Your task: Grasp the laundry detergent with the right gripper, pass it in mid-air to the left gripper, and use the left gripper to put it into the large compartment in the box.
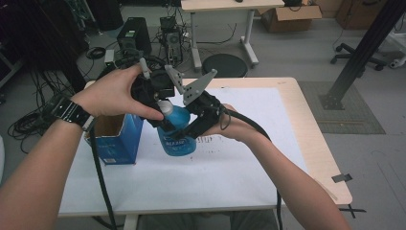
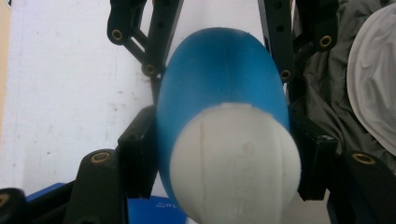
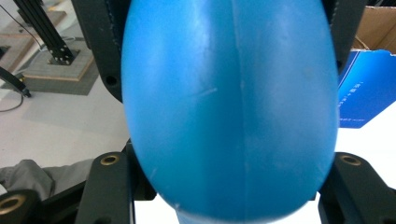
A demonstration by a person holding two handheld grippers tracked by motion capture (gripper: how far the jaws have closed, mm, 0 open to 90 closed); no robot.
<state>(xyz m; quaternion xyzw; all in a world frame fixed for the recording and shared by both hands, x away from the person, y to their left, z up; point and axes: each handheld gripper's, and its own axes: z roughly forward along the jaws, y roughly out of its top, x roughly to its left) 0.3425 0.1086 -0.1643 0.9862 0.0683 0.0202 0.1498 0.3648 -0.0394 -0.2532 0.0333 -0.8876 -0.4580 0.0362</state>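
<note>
The left gripper [image 1: 160,103] pinches the white cap [image 2: 236,163] of the blue bottle [image 1: 178,132]; the right gripper [image 1: 194,125] clamps its body. The bottle is held above the white table [image 1: 230,163], just right of an open blue box [image 1: 115,139].

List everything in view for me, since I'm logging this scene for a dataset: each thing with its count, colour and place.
bottle: 1, blue with white cap, held above the table between both grippers
box: 1, blue, open top, left part of the table
table: 1, light wood with a white sheet on top, centre
stool: 1, black, beyond the table's far edge
computer towers: 2, black, on the floor at the back left
cardboard box: 1, brown, on the floor at the back right
left gripper: 1, black, shut at the bottle's cap end
right gripper: 1, black, shut on the bottle's body
forearms: 2, entering from the bottom
</note>
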